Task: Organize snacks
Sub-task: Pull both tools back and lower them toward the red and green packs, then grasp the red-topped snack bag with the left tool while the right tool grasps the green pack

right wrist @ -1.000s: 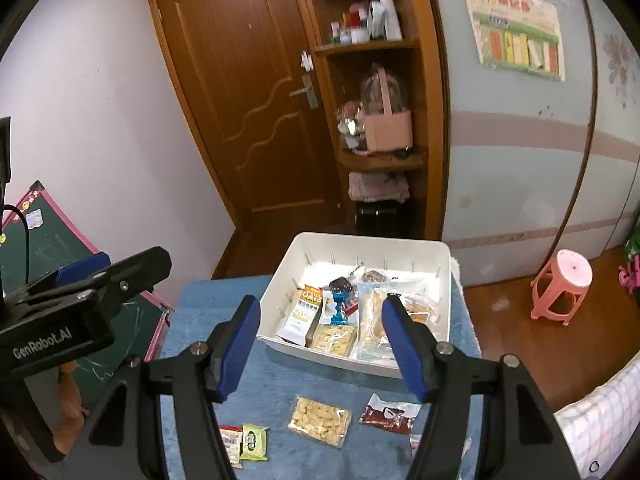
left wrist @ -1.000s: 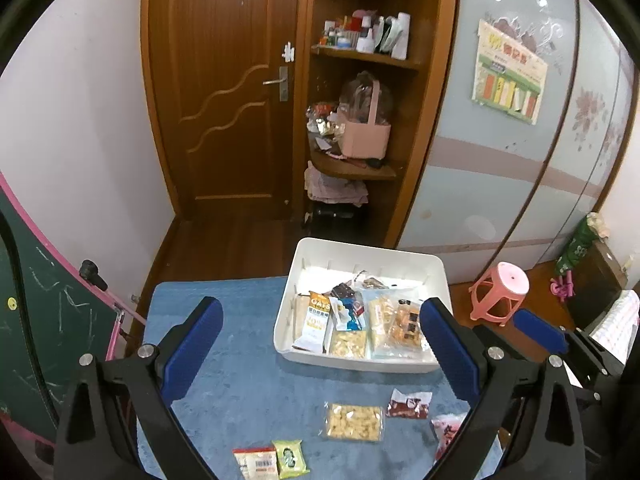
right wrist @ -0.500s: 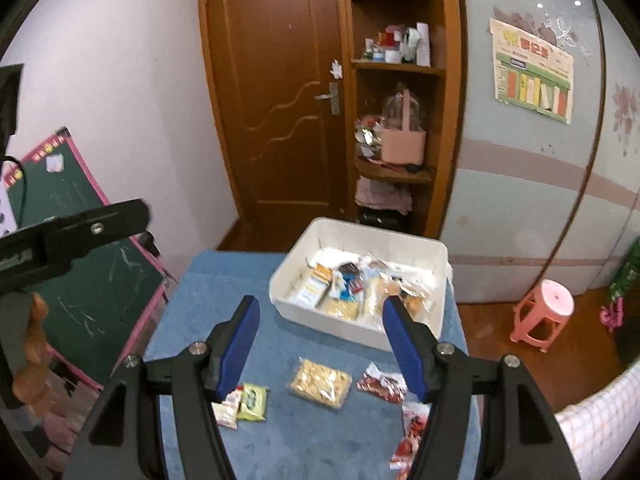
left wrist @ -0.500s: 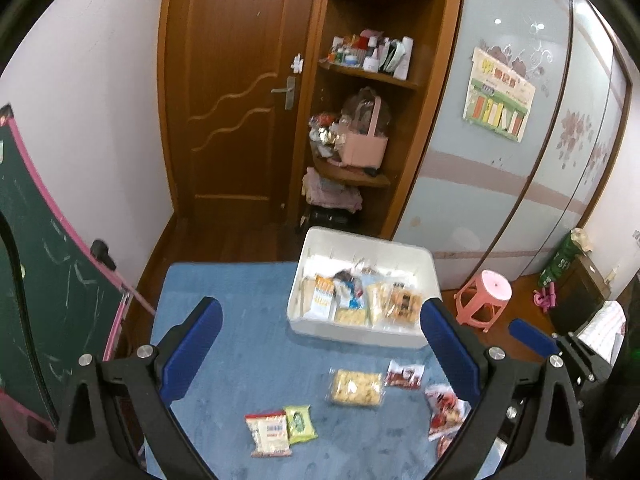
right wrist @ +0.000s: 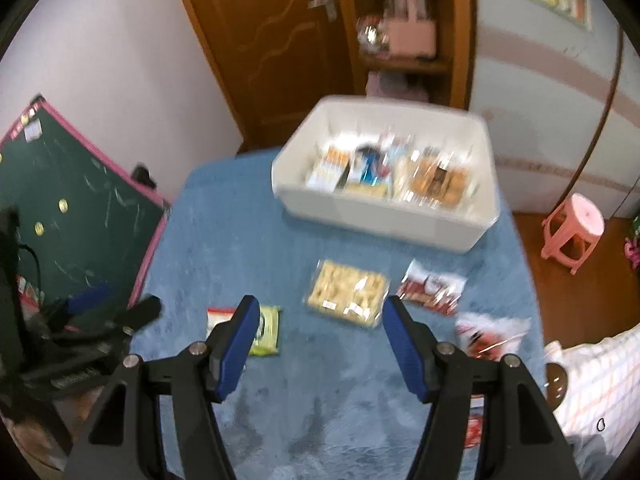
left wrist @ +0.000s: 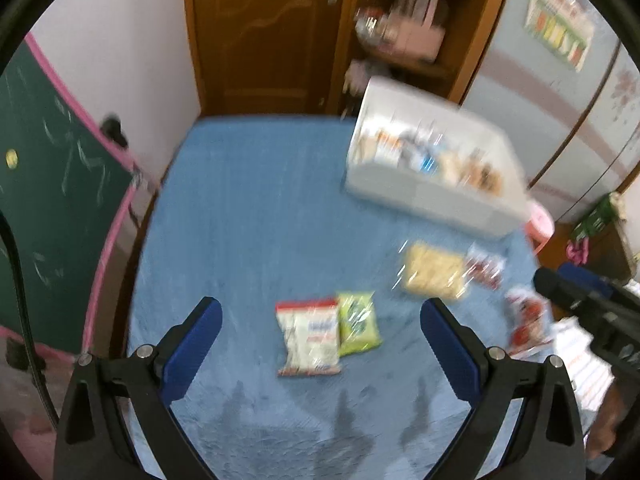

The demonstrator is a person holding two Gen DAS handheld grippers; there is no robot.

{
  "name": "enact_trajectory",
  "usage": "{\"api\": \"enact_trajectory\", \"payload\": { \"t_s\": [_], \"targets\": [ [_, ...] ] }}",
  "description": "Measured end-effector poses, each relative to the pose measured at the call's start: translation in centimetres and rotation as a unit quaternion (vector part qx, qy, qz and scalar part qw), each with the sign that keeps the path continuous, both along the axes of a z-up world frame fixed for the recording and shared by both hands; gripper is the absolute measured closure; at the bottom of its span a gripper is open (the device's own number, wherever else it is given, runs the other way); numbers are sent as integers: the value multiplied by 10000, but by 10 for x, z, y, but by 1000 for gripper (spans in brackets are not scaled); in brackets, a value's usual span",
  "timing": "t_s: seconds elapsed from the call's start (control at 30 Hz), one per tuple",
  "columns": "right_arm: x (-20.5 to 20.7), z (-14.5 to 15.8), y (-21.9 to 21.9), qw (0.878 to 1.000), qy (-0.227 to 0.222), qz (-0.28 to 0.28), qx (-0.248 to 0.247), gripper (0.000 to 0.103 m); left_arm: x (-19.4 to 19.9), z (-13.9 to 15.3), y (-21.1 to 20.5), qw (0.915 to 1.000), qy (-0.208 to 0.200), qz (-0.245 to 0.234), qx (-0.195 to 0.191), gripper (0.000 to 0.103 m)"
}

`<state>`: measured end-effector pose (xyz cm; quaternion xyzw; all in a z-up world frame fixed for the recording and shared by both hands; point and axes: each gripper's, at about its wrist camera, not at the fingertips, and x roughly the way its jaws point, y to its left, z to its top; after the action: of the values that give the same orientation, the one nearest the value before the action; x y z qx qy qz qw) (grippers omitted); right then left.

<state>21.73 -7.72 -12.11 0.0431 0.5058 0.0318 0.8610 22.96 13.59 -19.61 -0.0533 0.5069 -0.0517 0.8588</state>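
- Blue-covered desk [left wrist: 248, 216] with a white bin [right wrist: 384, 216] at the far right, already packed with snack packets, blurred.
- Loose on the desk, near of the bin: clear cracker pack [right wrist: 347, 293], just beside it a red-and-white packet [right wrist: 434, 287], and another red packet [right wrist: 490, 334] by the right edge.
- Nearer the left: red-and-white snack bag [left wrist: 308, 336] touching a green packet [left wrist: 357, 322], side by side, flat on the cloth.
- Around: green chalkboard with pink frame [left wrist: 52, 200] leaning at the desk's left, wooden door [right wrist: 280, 40], shelf unit with a pink bag [right wrist: 412, 36], pink stool [right wrist: 572, 228] on the floor at right.
- Nothing between the tools and the loose packets.
- Left tool [left wrist: 320, 344]: spread wide, holding nothing, above the desk, the bag and green packet framed between its blue pads [left wrist: 192, 348].
- Right tool [right wrist: 320, 344]: released, wide apart, empty, touching nothing; left pad overlapping the green packet in the right wrist view.
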Motion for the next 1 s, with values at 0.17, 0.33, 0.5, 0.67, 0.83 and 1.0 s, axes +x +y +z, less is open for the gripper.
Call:
{"api": "enact_trajectory", "payload": {
  "t_s": [0.17, 0.33, 0.5, 0.67, 0.83, 1.0],
  "targets": [
    [13, -57, 16, 9976, 614, 197, 251, 38, 6, -77, 3, 9979, 631, 151, 58, 9],
    [24, -95, 33, 9945, 916, 411, 302, 39, 12, -124, 10, 9936, 1048, 418, 75, 18],
    [33, -115, 41, 9918, 1098, 533, 386, 39, 22, -144, 17, 9896, 1281, 610, -230, 23],
    [39, -121, 40, 9907, 1163, 548, 440, 39, 29, -148, 11, 9903, 1262, 526, -265, 23],
    [41, -123, 37, 9898, 1223, 571, 453, 39, 33, -153, -2, 9906, 1297, 425, -41, 23],
    [42, -128, 39, 9880, 1299, 658, 507, 39, 36, -155, -12, 9910, 1282, 330, 182, 30]
  ]
}}
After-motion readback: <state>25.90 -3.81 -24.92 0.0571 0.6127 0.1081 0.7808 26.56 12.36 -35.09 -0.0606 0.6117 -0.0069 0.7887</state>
